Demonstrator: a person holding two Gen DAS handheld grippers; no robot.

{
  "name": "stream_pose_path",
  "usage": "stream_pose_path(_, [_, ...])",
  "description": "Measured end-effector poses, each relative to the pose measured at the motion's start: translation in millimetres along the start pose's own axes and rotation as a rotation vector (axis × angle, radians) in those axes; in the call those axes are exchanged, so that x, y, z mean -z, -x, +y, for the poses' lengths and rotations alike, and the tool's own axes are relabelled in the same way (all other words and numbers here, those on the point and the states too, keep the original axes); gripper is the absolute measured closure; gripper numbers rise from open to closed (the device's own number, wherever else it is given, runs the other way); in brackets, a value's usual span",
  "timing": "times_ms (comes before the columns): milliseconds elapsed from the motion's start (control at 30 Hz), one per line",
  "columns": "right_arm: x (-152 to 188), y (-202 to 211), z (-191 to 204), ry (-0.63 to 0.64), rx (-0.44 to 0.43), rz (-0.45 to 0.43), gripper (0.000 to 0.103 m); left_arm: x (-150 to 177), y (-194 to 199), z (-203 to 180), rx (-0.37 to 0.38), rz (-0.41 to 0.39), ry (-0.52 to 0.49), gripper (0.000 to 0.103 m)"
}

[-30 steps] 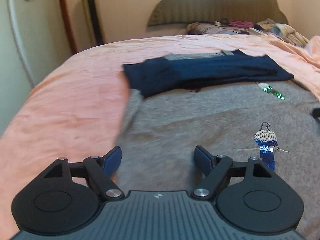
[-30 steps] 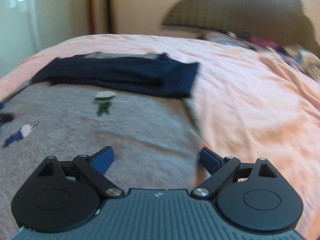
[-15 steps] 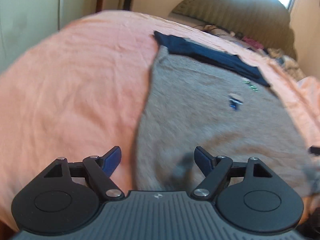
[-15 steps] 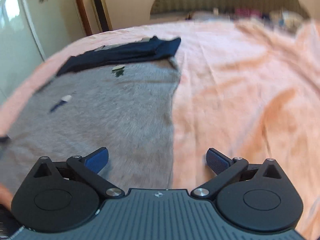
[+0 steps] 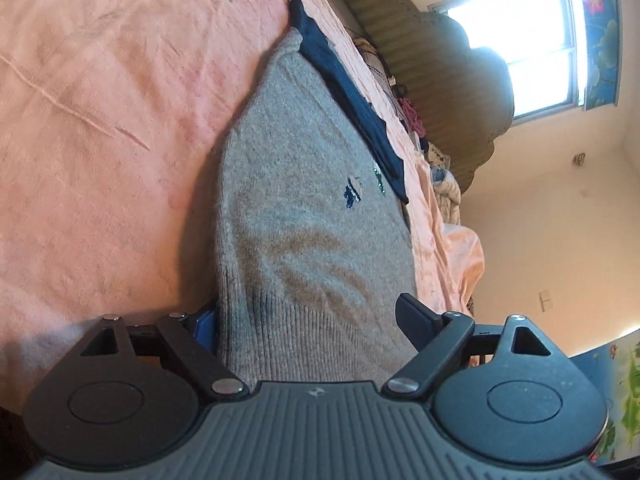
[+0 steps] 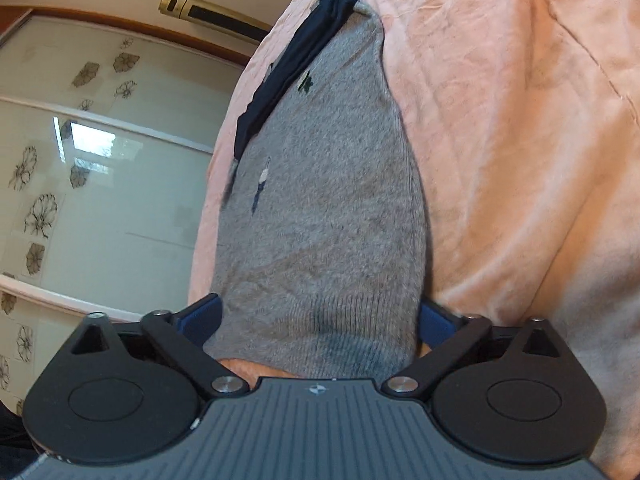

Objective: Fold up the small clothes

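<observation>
Grey knit sweater [image 5: 304, 216] spread flat on the pink bedspread [image 5: 100, 140], ribbed hem nearest, navy folded bit [image 5: 352, 92] at the far end. Left gripper [image 5: 308, 320] straddling one hem corner, still spreading wider, fabric between the jaws but not pinched yet. Right gripper [image 6: 320, 316] same deal on the other corner, jaws closing in around the hem, not clamped. Both rolled sideways, probably so one finger slides under the edge. Looks like prep for lifting the hem and folding upward.
</observation>
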State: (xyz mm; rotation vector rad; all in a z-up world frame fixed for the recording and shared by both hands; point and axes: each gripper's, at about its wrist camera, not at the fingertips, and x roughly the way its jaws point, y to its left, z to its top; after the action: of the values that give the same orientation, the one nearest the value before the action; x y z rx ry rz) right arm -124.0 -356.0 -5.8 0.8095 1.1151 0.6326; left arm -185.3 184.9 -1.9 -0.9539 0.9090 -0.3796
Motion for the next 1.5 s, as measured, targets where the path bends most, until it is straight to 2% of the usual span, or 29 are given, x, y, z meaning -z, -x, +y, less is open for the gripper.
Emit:
stream_pose_path(33, [1,-1,0,-0.001,0.014,0.001,0.03,0,-1,-2,-0.014,0.005,-0.011,0.022])
stream_pose_path(100, [1,-2,-6,-0.018,0.042,-0.004,0.058,0,-1,-1,-0.027,0.018,-0.023,0.026])
stream_pose_path(167, [2,-2,-12,-0.04,0.049,-0.018,0.069,0,-2,-2,-0.042,0.029,-0.038,0.031])
stream_pose_path(200, [4,-2,-15,-0.046,0.042,-0.024,0.071,0,-3,-4,-0.056,0.034,-0.047,0.035])
stream_pose_path(233, [4,-3,-16,-0.049,0.04,-0.028,0.072,1,-4,-5,-0.085,0.041,-0.063,0.047])
stream_pose_path(267, [5,-3,-16,-0.05,0.045,-0.03,0.078,0,-5,-8,-0.125,0.05,-0.089,0.063])
stream_pose_path(333, [8,-6,-17,-0.039,0.057,-0.02,0.086,-1,-6,-11,-0.203,0.067,-0.133,0.082])
stream_pose_path(367, [8,-6,-18,-0.038,0.06,-0.021,0.09,-2,-6,-11,-0.221,0.077,-0.139,0.089])
stream_pose_path(467, [8,-6,-19,-0.029,0.082,-0.018,0.096,-6,-5,-8,-0.235,0.104,-0.157,0.09])
stream_pose_path(533, [8,-7,-14,-0.013,0.088,-0.014,0.093,-7,-8,-12,-0.245,0.124,-0.181,0.09])
stream_pose_path(600, [6,-9,-11,-0.002,0.064,-0.007,0.077,-8,-11,-14,-0.242,0.144,-0.193,0.09])
stream_pose_path(667, [4,-10,-10,-0.004,0.038,-0.005,0.07,-12,-15,-11,-0.225,0.149,-0.177,0.09])
stream_pose_path(733, [2,-13,-12,-0.011,0.046,-0.006,0.079,-16,-16,-9,-0.208,0.149,-0.148,0.09])
stream_pose_path(767, [1,-14,-13,-0.006,0.064,0.002,0.093,-18,-17,-9,-0.208,0.152,-0.149,0.09])
stream_pose_path(833, [0,-12,-16,-0.018,0.056,-0.002,0.094,-18,-15,-12,-0.228,0.15,-0.16,0.097])
stream_pose_path(867, [0,-10,-14,-0.011,0.054,-0.008,0.093,-19,-12,-14,-0.229,0.151,-0.166,0.097])
stream_pose_path(1033, [-19,4,9,0.035,-0.045,-0.1,0.093,-37,4,-42,-0.156,0.071,-0.222,0.098])
stream_pose_path(1167, [-72,-1,23,0.058,-0.136,-0.193,0.093,-85,-3,-69,-0.066,-0.039,-0.28,0.098])
stream_pose_path(1300, [-148,-25,24,0.04,-0.195,-0.299,0.093,-152,-34,-93,-0.011,-0.163,-0.31,0.098])
stream_pose_path(1400, [-213,-52,19,-0.008,-0.218,-0.372,0.093,-204,-67,-103,-0.006,-0.229,-0.312,0.098])
stream_pose_path(1500, [-272,-83,18,-0.039,-0.209,-0.401,0.093,-255,-110,-112,-0.062,-0.251,-0.339,0.098])
